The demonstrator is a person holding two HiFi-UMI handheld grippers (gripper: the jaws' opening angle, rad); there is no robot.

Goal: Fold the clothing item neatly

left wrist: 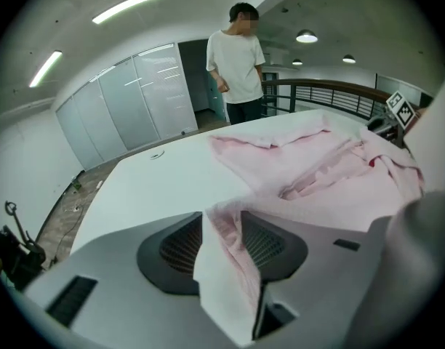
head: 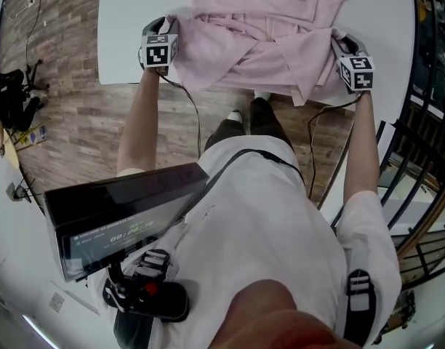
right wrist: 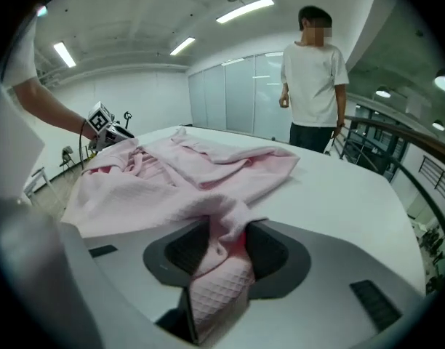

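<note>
Closest to the lens, the wearer's white T-shirt fills the lower head view, with a dark box bearing a lit readout at its left. Both bare forearms reach forward to the near edge of a white table, where a pale pink, waffle-textured garment lies rumpled and partly doubled over itself, one flap hanging over that near edge. At the garment's near left corner, the left gripper has its jaws parted, dark ribbed pads showing on either side, and a fold of the pink cloth lies loose between them. At the near right corner, the right gripper is likewise spread, a bunched fold of the same cloth sitting between its pads. Beyond the table's far side stands a second person in a white T-shirt, near a dark metal railing. Wood-plank floor shows beside the table.
</note>
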